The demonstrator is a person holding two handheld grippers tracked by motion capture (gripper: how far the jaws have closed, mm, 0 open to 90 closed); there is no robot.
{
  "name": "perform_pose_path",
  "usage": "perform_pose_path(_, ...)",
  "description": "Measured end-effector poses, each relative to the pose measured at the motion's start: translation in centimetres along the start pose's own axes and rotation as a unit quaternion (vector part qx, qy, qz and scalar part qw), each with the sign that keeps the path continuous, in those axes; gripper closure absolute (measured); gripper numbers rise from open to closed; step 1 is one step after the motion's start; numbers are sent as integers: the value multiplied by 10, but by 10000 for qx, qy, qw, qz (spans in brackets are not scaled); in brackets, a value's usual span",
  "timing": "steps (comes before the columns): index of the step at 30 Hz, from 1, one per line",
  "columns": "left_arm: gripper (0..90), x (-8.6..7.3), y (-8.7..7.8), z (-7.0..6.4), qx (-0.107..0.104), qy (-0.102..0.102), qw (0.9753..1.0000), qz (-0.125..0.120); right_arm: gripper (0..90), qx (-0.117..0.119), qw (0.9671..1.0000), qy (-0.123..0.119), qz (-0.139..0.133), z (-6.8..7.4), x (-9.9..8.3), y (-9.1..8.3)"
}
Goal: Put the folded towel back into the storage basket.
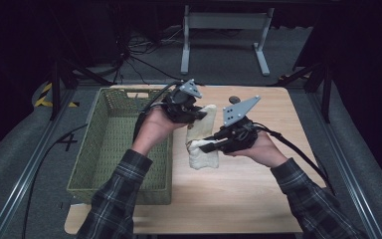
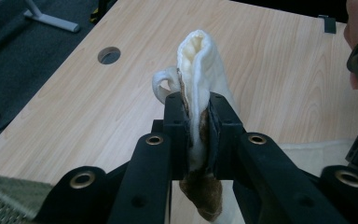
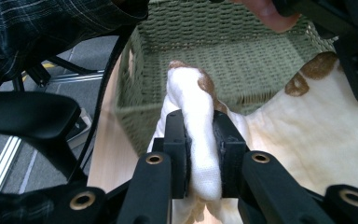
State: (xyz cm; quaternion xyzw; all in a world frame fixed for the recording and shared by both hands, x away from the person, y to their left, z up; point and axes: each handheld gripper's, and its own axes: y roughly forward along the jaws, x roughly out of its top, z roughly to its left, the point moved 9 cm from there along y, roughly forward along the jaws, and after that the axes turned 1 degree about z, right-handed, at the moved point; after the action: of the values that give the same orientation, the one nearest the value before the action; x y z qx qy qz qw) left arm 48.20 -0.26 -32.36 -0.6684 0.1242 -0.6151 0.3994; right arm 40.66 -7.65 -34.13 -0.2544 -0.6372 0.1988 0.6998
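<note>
cream cloth (image 1: 202,139) pinched by left gripper (image 1: 199,115), right gripper (image 1: 204,145); long axis near-to-far.

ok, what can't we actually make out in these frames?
- Cloth pattern: high view, too small; the grippers cover part of it.
- Cloth's pinched edge: left gripper view, hidden between the left gripper's jaws; bottom cut off by the frame.
- Basket contents: high view, too dark to tell; in the right gripper view the cloth and right gripper hide its near wall.

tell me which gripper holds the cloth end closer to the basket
The left gripper; it pinches the cream cloth beside the green basket.
</note>
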Motion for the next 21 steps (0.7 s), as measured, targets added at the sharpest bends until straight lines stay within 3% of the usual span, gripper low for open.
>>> perform_pose_path(12,803,-43,-37,24,165,-98,9996,-197,789,167,9999,-38,-8,3,38,58)
perform_pose_path(18,802,-65,-46,31,205,-227,9993,-228,788,322,9995,-35,-6,4,49,83)
perform_pose_path(19,802,-76,-50,33,223,-278,9991,-215,788,354,9993,-43,-58,5,52,90)
perform_pose_path(21,803,-79,-50,34,235,-276,9991,-220,789,378,9992,-16,-101,5,53,93)
